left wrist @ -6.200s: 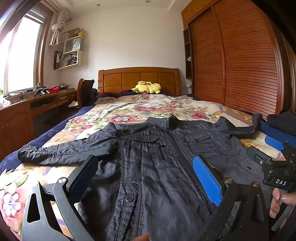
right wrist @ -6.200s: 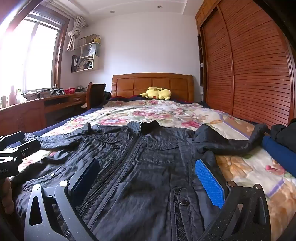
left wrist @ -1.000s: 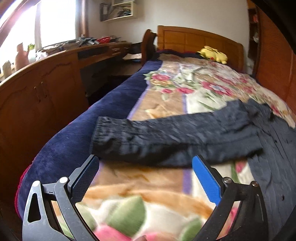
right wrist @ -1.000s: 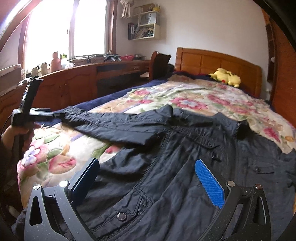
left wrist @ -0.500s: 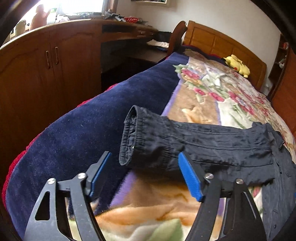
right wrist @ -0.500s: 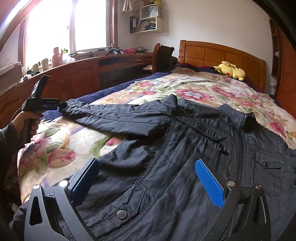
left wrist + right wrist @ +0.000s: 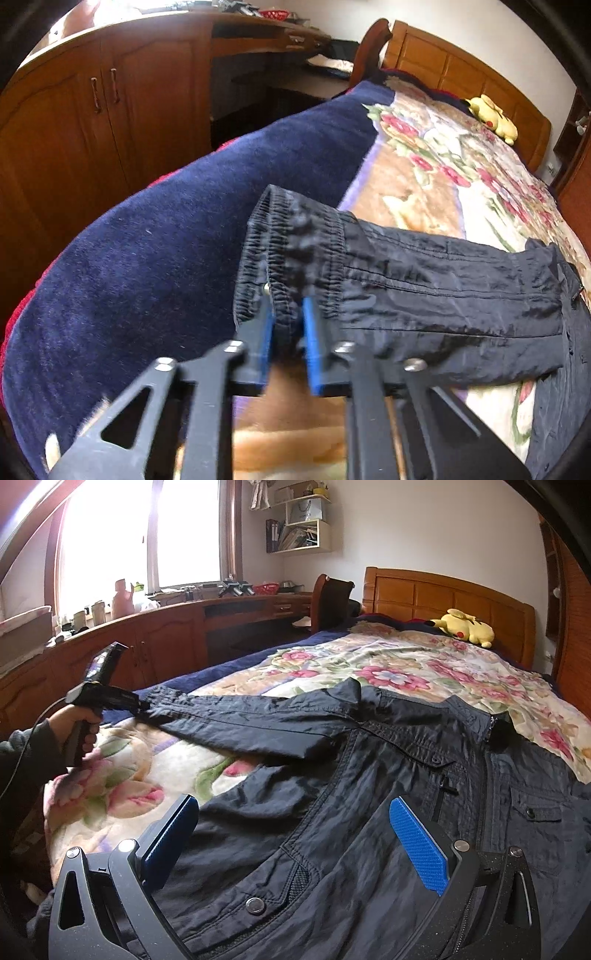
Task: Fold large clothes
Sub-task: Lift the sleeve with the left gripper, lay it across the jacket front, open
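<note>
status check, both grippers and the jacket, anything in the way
Left gripper just closed, pinching the sleeve cuff. Right gripper open, hovering over the jacket front. Jacket spread flat on the bed, nothing blocking.

The left gripper (image 7: 288,317) points steeply down, and its jaws have just been closing; the blue pads (image 7: 312,332) now pinch the cuff (image 7: 291,251) between them. In the right wrist view the left hand (image 7: 79,725) sits at about 9 o'clock, wrapped around the handle of this gripper, with a dark sleeve (image 7: 26,753) behind it. The right gripper (image 7: 295,834) tilts gently down, its jaws spread wide with nothing pressed between the pads.
</note>
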Demonstrator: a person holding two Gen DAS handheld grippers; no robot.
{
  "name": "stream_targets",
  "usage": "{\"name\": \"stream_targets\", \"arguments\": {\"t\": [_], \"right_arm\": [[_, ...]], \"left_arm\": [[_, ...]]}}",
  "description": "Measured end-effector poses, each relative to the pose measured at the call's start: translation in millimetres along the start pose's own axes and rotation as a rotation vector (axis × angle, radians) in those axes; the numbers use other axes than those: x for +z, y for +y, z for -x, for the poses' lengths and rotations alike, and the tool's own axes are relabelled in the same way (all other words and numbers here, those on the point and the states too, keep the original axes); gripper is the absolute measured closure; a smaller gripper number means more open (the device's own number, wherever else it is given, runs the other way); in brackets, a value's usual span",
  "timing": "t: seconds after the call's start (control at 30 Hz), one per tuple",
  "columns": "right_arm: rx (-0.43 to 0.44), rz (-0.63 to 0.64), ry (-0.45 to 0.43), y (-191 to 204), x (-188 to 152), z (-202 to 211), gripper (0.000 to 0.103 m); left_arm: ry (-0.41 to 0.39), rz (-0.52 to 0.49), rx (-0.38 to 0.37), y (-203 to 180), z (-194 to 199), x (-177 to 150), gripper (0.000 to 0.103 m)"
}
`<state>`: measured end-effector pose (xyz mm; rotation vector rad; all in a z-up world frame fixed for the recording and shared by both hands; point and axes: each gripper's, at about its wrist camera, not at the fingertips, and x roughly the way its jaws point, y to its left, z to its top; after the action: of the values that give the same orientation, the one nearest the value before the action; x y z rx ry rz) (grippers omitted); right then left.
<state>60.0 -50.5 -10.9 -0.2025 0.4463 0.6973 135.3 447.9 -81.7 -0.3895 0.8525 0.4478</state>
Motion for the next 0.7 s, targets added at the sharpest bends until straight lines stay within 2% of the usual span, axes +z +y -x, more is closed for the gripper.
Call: {"name": "stream_targets", "arguments": {"t": [0.07,0.2,0.43,0.53,0.7], "right_arm": [[0.001,0.002,-0.016,-1,1,5,0.000],[-0.013,0.018,-0.048,-1,3,12,0.000],[-0.024,-0.002,-0.091,-12,5,26,0.000],[-0.075,0.027,-0.115,-15,2,32,0.000],[-0.105,0.003,-0.121,-30,-3,37,0.000]], "left_arm": [[-0.009,-0.032,0.033,-11,6,-1,0.099],[-0.049,-0.089,0.038,-31,29,1,0.100],[-0.151,-0.200,0.004,-84,92,9,0.100],[-0.195,-0.253,-0.031,-116,118,8,0.100],[-0.229,-0.326,-0.099,-166,145,2,0.100]]}}
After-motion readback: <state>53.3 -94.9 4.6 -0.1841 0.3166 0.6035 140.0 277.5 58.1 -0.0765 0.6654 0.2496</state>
